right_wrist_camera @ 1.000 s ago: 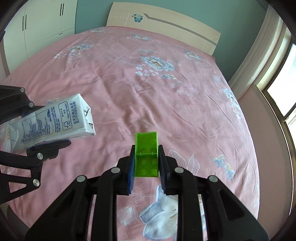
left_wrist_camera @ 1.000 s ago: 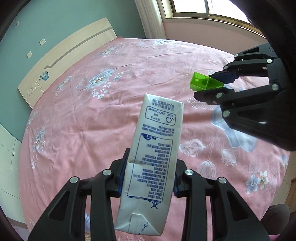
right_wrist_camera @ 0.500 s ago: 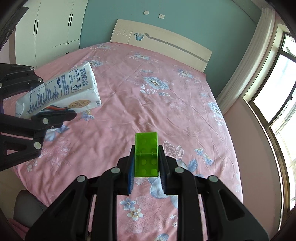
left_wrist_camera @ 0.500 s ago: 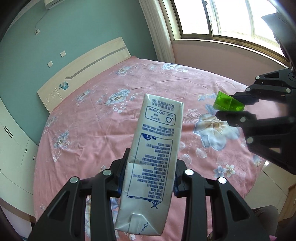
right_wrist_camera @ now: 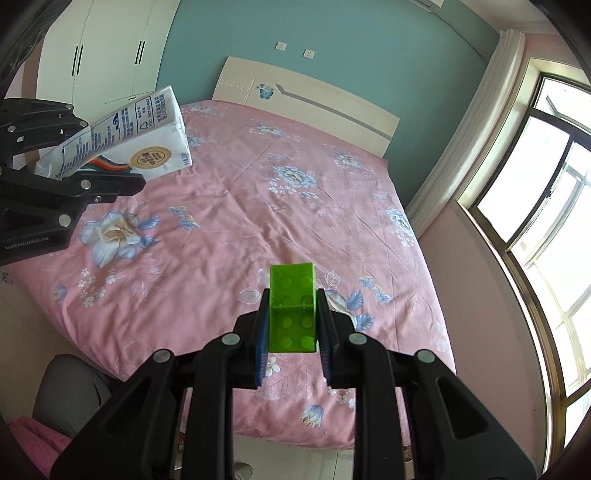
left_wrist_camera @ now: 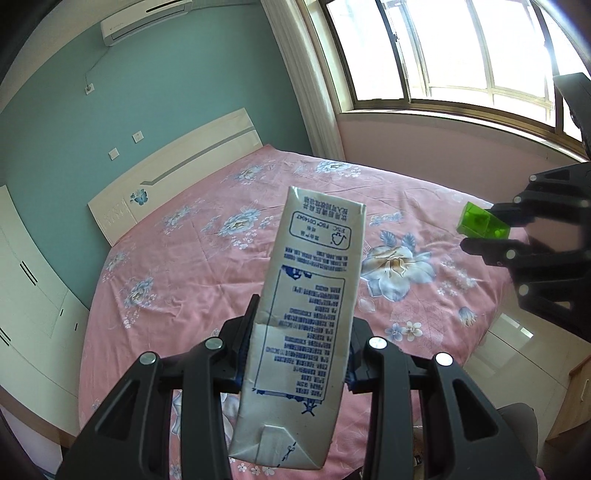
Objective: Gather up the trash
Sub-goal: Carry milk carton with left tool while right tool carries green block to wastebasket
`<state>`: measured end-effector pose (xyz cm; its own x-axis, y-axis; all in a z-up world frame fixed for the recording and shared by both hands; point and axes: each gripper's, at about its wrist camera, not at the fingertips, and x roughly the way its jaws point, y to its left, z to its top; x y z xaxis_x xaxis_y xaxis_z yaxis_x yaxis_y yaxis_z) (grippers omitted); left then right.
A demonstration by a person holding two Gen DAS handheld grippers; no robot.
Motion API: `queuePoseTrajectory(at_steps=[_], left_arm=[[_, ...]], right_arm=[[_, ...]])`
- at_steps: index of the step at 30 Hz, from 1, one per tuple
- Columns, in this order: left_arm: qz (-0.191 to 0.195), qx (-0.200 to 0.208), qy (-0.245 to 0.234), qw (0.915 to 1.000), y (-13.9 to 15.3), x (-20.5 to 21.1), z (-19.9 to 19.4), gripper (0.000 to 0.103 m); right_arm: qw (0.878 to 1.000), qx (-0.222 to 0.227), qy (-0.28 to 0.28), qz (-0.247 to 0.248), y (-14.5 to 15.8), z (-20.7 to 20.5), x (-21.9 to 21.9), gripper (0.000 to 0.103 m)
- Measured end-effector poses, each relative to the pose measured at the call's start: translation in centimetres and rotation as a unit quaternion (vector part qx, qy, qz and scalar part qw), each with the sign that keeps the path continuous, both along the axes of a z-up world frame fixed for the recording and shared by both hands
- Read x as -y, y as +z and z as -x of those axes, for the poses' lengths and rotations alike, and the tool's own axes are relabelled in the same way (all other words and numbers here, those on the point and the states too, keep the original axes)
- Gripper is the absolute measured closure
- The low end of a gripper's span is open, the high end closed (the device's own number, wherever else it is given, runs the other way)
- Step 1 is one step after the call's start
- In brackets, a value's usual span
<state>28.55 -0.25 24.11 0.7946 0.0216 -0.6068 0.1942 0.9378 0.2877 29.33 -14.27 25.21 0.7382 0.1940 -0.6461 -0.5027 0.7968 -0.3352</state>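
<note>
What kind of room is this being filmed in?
A home bedroom, most likely. A large bed with a pink floral cover fills the view, its pale headboard against a teal wall. White wardrobes stand beside it, and an air conditioner hangs near the window.

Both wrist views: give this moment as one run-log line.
left gripper: shut on milk carton | right gripper: shut on green brick | both held above pink bed
</note>
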Motion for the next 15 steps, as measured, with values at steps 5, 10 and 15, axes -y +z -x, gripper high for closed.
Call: queuePoseTrajectory(at_steps=[5,10,15], left_arm=[[-0.013,0.006,-0.010,0.9999,-0.1,0.8,2.9,0.063],[-0.026,0.003,-0.026,0.9993,-0.9,1.7,5.2,0.063],[-0.044,-0.006,-0.046,0.9980,-2.9,2.8,7.2,0.063]], right_arm=[[1.000,0.008,0.001,0.003,0.5,3.3,1.3,0.079],[1.000,0.007,0.007,0.000,-0.1,6.1,2.1,0.079],[1.000,0.000,0.016,-0.004,-1.2,8.6,2.7,0.079]])
